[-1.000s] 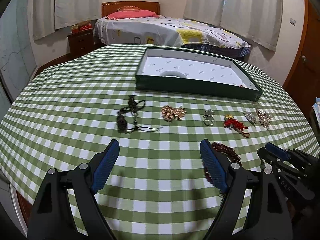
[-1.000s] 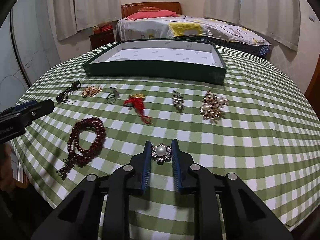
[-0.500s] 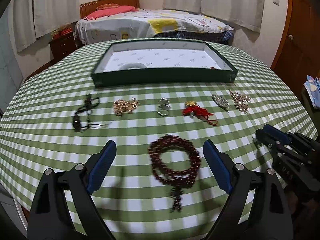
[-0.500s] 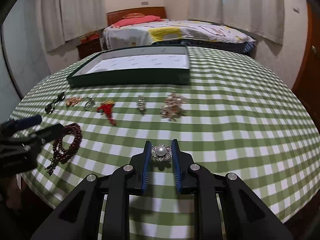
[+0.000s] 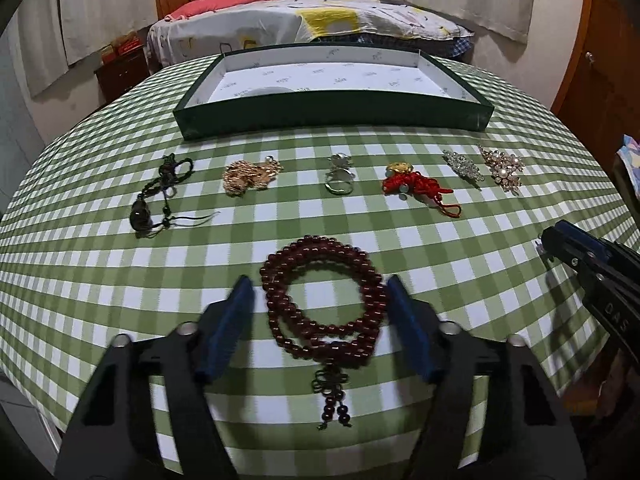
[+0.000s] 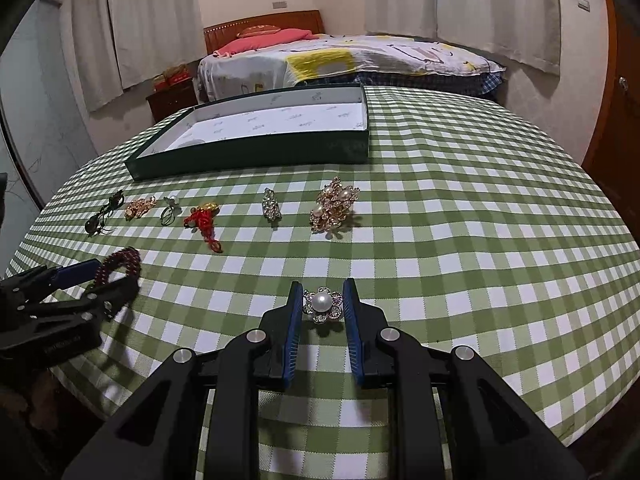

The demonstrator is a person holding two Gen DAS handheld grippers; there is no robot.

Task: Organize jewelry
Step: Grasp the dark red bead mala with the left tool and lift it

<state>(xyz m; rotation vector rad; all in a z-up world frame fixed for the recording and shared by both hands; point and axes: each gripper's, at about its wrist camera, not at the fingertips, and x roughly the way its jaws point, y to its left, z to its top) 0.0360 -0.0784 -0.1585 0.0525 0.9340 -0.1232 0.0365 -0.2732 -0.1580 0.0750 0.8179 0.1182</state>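
Observation:
A dark red bead bracelet lies coiled on the green checked tablecloth. My left gripper straddles it with a blue pad on each side. Its jaws are closing, and a small gap still shows at the left pad. In the right wrist view the left gripper sits at the far left over the same bracelet. My right gripper is shut on a pearl flower brooch, just above the cloth. A green box with a white lining stands further back, with a pale ring inside it.
Between box and grippers lies a row: black cord pendant, gold chain, silver piece, red knot charm, crystal brooch, gold pearl brooch. The table edge runs close under both grippers. A bed stands behind.
My left gripper has moved right and down over the bead bracelet, and its jaws have narrowed around it. My right gripper has shifted sideways a little, with the pearl brooch still in it.

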